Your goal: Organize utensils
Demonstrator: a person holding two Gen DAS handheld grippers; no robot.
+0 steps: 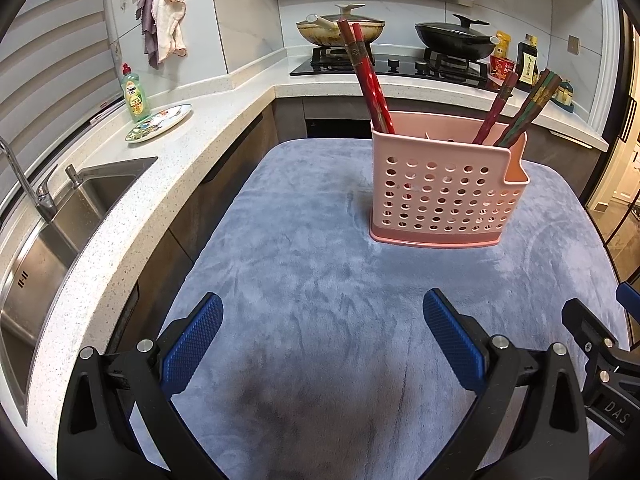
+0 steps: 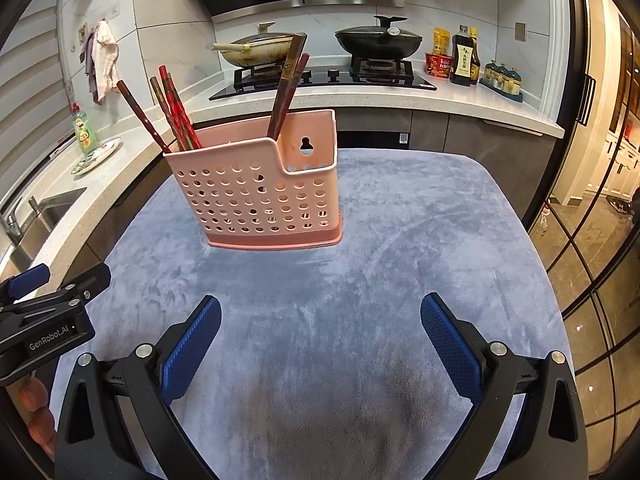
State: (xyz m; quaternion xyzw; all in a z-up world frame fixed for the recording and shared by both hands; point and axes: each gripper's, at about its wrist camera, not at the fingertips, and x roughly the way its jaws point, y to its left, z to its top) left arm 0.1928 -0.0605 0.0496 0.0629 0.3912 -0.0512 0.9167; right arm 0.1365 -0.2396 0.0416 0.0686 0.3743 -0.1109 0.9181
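A pink perforated utensil holder stands upright on the grey-blue cloth, also in the right wrist view. Several red and brown chopsticks stand in it, some leaning left, some leaning right. My left gripper is open and empty, low over the cloth, well short of the holder. My right gripper is open and empty, likewise short of the holder. Each gripper shows at the edge of the other's view: the right one, the left one.
A speckled counter with a sink, dish soap and a plate runs along the left. A stove with two pans and sauce bottles is behind. A glass door is at right.
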